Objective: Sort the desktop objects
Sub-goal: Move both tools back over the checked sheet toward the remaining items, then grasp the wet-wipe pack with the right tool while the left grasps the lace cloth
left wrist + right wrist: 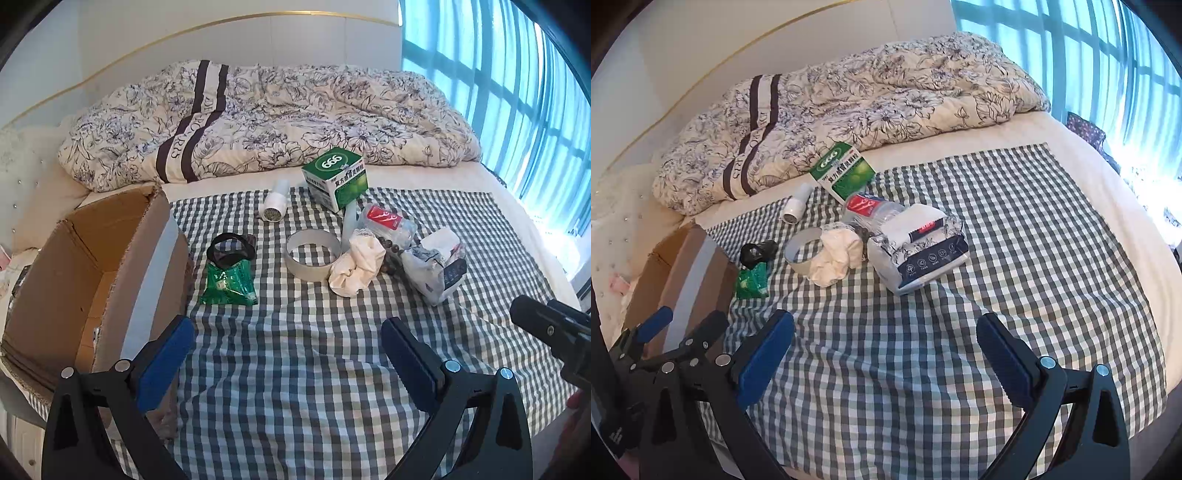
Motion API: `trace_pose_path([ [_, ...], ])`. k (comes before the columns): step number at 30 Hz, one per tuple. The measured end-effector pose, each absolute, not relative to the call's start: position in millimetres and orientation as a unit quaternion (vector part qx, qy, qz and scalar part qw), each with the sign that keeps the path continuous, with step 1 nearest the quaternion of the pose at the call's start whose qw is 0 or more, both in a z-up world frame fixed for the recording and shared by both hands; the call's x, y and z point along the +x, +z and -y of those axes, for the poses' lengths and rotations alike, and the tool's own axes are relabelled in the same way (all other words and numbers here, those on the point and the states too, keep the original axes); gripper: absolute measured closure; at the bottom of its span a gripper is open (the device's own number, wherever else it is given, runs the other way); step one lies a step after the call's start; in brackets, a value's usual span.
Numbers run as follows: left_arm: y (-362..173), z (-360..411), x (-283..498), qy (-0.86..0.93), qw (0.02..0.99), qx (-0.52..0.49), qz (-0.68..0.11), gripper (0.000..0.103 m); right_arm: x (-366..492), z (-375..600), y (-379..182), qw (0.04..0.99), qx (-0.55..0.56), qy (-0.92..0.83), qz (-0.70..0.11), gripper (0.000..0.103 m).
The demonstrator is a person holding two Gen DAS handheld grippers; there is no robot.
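Note:
Several small objects lie on a checked cloth [295, 350] spread over a bed. A green medicine box [334, 177] stands at the back beside a white bottle [275, 205]. A tape ring [313, 254], a crumpled white cloth [356, 266], a plastic water bottle [388, 223], a tissue pack [436, 267], a black strap [231, 249] and a green packet [229, 286] sit nearer. An open cardboard box [85, 273] stands on the left. My left gripper [288, 339] is open, empty, short of the objects. My right gripper [886, 343] is open and empty too.
A floral duvet [266, 118] is bunched across the back of the bed. A window with blue light [517, 92] is on the right. The right gripper's body [554, 332] shows at the right edge of the left wrist view.

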State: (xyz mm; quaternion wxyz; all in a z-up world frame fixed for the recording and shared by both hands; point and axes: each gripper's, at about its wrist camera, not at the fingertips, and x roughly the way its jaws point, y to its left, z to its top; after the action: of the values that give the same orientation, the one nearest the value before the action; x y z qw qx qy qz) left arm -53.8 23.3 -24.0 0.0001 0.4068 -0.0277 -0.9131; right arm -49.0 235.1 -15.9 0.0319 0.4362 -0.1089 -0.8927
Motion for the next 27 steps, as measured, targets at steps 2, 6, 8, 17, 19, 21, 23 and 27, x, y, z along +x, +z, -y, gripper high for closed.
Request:
trace_pose_path([
  [2,-26,-24,-58,-0.912,0.001,0.409,0.029,0.000,-52,-237,-18,0.030,0.438,-0.892,0.111,0.004],
  [6,-32,-24,-64,-0.909,0.001,0.415,0.026,0.000,-58,-242,-24,0.025,0.444,-0.888,0.114,0.004],
  [8,-36,-24,-69,-0.907,0.002,0.420,0.022,0.000,-62,-244,-28,0.023,0.447,-0.887,0.116,0.004],
  [17,-58,-37,-105,-0.904,-0.016,0.427,0.006,0.000,-91,-252,-42,0.005,0.461,-0.880,0.117,0.004],
  [19,-67,-40,-116,-0.900,-0.019,0.436,-0.001,0.000,-101,-255,-48,0.000,0.468,-0.876,0.121,0.004],
  [21,-78,-45,-130,-0.895,-0.018,0.446,-0.009,0.000,-112,-258,-54,-0.005,0.474,-0.871,0.127,0.004],
  [23,-87,-51,-142,-0.893,-0.018,0.450,-0.014,0.000,-121,-261,-60,-0.007,0.478,-0.868,0.131,0.004],
  [27,-104,-62,-160,-0.887,-0.028,0.461,-0.016,0.000,-142,-262,-73,-0.016,0.491,-0.861,0.134,0.004],
])
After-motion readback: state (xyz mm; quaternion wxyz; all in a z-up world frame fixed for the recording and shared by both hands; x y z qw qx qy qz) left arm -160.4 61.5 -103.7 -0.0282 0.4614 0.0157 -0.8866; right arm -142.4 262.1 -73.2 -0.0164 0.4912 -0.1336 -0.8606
